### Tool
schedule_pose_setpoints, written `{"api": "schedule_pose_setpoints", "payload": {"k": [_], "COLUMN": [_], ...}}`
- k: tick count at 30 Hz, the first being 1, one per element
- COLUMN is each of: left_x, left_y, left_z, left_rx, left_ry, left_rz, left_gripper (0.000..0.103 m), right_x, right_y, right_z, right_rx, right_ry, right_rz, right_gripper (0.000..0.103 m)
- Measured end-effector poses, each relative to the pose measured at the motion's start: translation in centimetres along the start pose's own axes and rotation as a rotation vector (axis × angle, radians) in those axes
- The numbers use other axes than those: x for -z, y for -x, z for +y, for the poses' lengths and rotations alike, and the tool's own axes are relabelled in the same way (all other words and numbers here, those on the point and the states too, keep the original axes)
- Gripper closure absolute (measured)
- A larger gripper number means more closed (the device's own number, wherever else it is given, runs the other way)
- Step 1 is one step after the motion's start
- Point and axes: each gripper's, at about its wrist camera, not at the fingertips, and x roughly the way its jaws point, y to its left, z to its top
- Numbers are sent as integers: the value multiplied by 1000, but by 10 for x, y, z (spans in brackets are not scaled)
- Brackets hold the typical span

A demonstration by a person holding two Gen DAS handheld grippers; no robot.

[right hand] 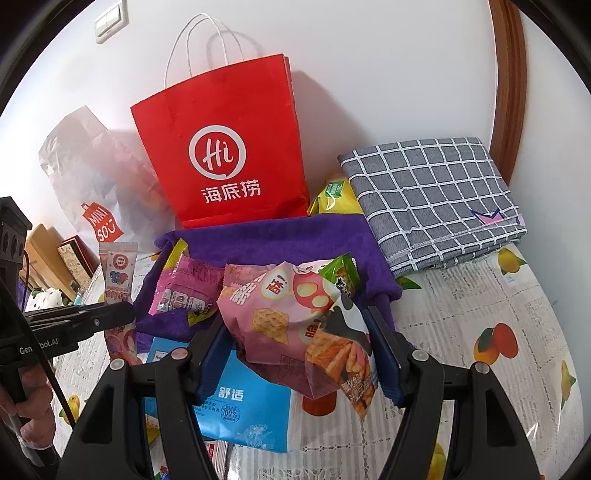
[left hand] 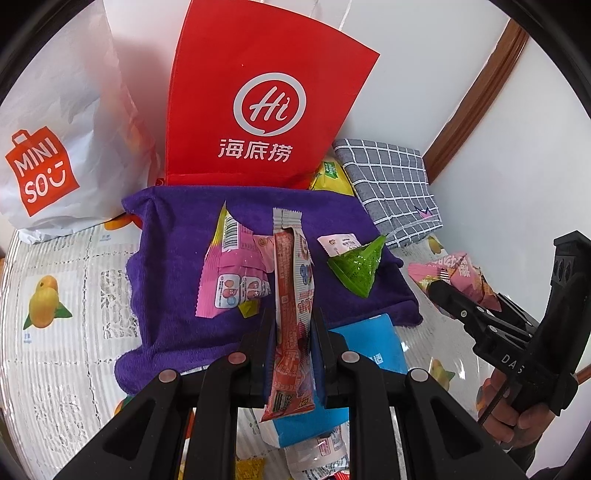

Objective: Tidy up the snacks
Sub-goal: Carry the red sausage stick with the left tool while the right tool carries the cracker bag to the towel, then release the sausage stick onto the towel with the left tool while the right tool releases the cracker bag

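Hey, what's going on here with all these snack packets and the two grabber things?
A person is sorting snacks with a handheld gripper in each hand. The left gripper is shut on a long red stick packet, held above the purple towel. The right gripper clamps a puffy pink cracker bag. A pink packet and a green triangular packet already lie on the towel, with a red paper bag standing behind it.

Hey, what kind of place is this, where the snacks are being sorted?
Probably a home, at a table against a wall. A fruit-print tablecloth covers it, shopping bags, a red bag among them, lean on the wall, and a light switch and wooden door frame show.
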Motion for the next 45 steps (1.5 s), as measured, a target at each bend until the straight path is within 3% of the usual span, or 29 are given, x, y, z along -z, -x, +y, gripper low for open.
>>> {"api": "schedule_pose_setpoints", "payload": {"k": [36,45], "left_x": [-24,-30], "left_y": [-22,-30], "left_z": [41,51], "left_rx": [-51,-24], "left_ry": [77,114], "left_rz": [13,12], "left_gripper": [86,86], "right_x": [-25,-25], "right_y": [-57,-74], "right_z": [-6,-12], "right_rx": [-8,-25], "right_ry": [12,12], "right_rz": [15,47], "right_gripper": [35,35]}}
